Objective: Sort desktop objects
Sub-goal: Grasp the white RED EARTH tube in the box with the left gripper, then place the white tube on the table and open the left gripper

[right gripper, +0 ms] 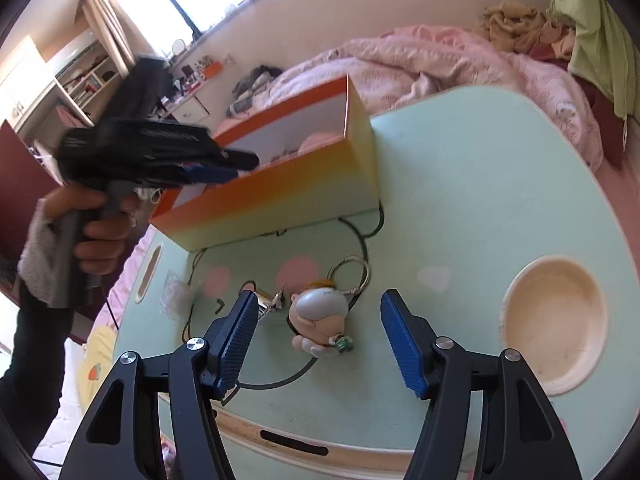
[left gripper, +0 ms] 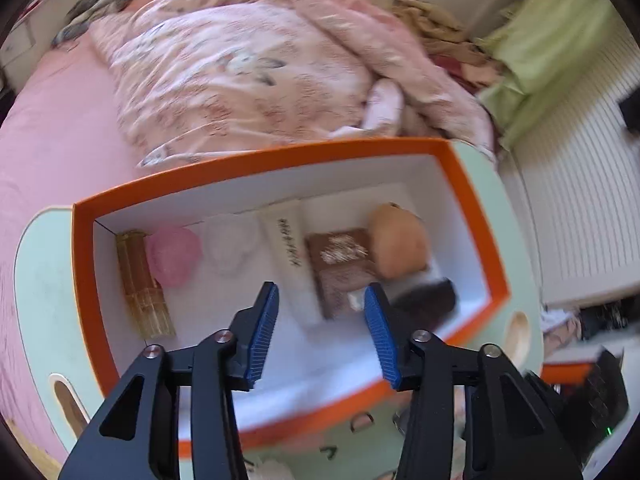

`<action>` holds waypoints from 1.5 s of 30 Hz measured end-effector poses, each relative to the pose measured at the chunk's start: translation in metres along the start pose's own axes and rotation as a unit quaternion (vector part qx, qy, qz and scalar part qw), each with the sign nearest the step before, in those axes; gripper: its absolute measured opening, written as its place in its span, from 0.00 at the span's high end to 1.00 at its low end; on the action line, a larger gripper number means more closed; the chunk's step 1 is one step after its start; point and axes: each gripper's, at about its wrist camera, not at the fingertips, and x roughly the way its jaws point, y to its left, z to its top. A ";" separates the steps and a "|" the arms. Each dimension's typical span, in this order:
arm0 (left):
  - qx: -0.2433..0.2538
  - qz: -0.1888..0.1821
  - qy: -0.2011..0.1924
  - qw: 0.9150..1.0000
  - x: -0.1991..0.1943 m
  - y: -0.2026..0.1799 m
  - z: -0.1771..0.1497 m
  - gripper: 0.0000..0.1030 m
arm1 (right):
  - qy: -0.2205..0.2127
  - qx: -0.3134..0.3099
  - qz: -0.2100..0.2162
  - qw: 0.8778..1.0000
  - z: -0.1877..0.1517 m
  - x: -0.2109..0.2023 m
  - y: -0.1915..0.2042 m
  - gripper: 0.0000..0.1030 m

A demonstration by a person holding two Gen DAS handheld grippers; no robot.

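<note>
Left gripper (left gripper: pixel 322 312) hangs over the open box (left gripper: pixel 476 216), jaws spread w/ nothing between them. Right gripper (right gripper: pixel 316 336) hovers low over the tabletop (right gripper: pixel 460 208), jaws released too, wide apart, w/ the doll keychain (right gripper: pixel 320 316) lying on the tabletop in the gap betw. them, touching neither.

Box: orange rim, white inside, sits on the pale green tabletop's far-left part, its far side twd the bed (left gripper: pixel 60 152). Inside, along the far wall, left to right: gold bottle (left gripper: pixel 144 288), pink jar (left gripper: pixel 174 254), clear lid-like thing (left gripper: pixel 232 248), white tube (left gripper: pixel 294 256), brown packet (left gripper: pixel 340 264), tan round thing (left gripper: pixel 400 244), and a dark blurred item (left gripper: pixel 428 300) near the right end. Near half of the box floor is bare white.

Around the keychain: its metal ring (right gripper: pixel 352 272) lies just beyond it twd the box; a small gold clip (right gripper: pixel 268 300) sits just beside the right gripper's left jaw; a crumpled clear wrapper (right gripper: pixel 176 296) lies near the tabletop's left edge by a slot handle (right gripper: pixel 150 272). A round wooden dish recess (right gripper: pixel 556 320) is well apart on the right. Open green surface betw. keychain and dish, and betw. keychain and box side.

Tabletop's near edge runs just under the right gripper's arms. Pink quilt (left gripper: pixel 240 68) is heaped on the bed behind the box.
</note>
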 end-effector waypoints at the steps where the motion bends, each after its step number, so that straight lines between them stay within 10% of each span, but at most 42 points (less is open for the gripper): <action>1: -0.010 -0.004 0.009 1.000 0.006 0.004 0.001 0.62 | -0.005 -0.001 -0.001 1.000 0.002 -0.003 0.000 0.38; 15: -0.025 0.011 0.007 1.000 0.012 0.023 0.003 0.64 | -0.018 -0.005 0.016 1.000 0.008 -0.014 0.003 0.38; 24: 0.084 0.091 0.019 0.992 0.036 -0.017 0.004 0.77 | -0.019 0.008 0.021 1.000 0.009 -0.015 -0.001 0.38; 34: 0.056 0.011 -0.037 0.998 -0.026 0.004 -0.007 0.80 | -0.025 0.007 0.017 1.000 0.010 -0.018 0.004 0.38; 45: 0.135 -0.090 -0.050 0.985 -0.080 -0.029 -0.120 0.80 | -0.047 0.057 0.007 0.997 0.024 -0.030 -0.007 0.38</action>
